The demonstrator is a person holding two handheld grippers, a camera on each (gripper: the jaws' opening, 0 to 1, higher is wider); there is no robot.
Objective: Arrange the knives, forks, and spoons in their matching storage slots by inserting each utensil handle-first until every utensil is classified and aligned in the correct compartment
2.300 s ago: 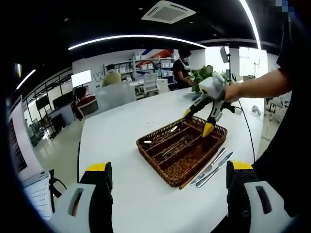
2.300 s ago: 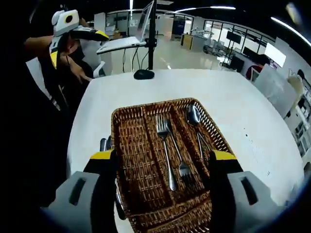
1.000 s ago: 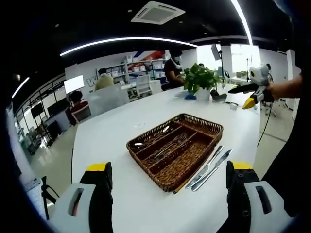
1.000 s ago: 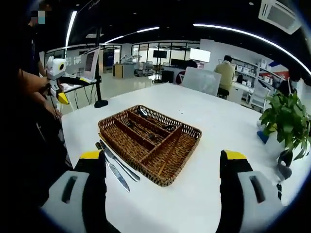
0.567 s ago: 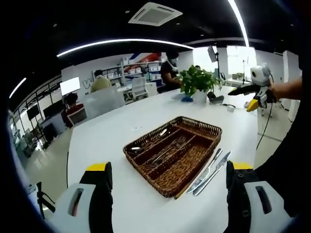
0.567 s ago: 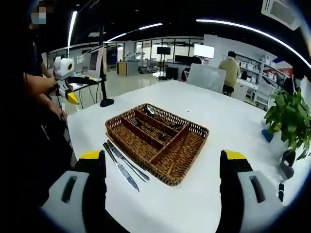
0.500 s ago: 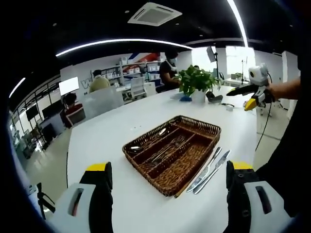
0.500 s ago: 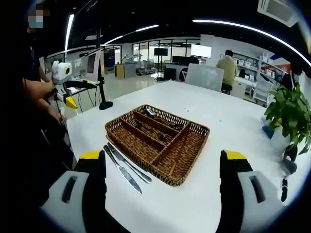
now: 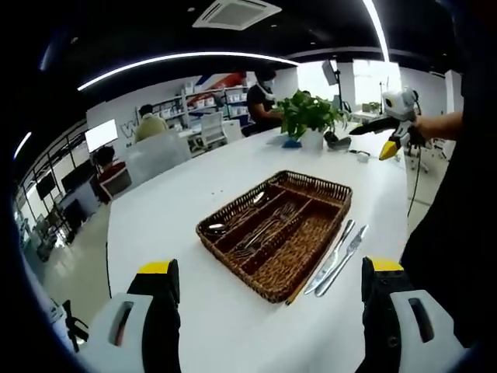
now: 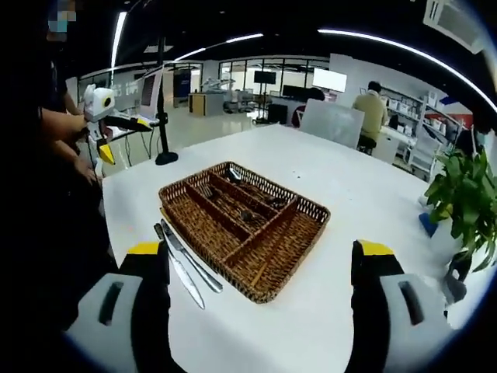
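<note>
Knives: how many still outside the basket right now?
2. Both knives lie side by side on the white table, right beside the wicker basket's long edge, next to its empty compartment. In the left gripper view they show at. None seen inside the basket.

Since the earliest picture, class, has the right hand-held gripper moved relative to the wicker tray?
Yes. The right hand-held gripper, earlier directly over the wicker tray, is now held well away from it, beyond the table's edge.

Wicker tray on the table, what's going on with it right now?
A person holds both tools open and empty, back from the wicker tray. Forks and spoons already lie in two compartments. Two knives lie on the white table beside the tray, outside the bare third compartment.
</note>
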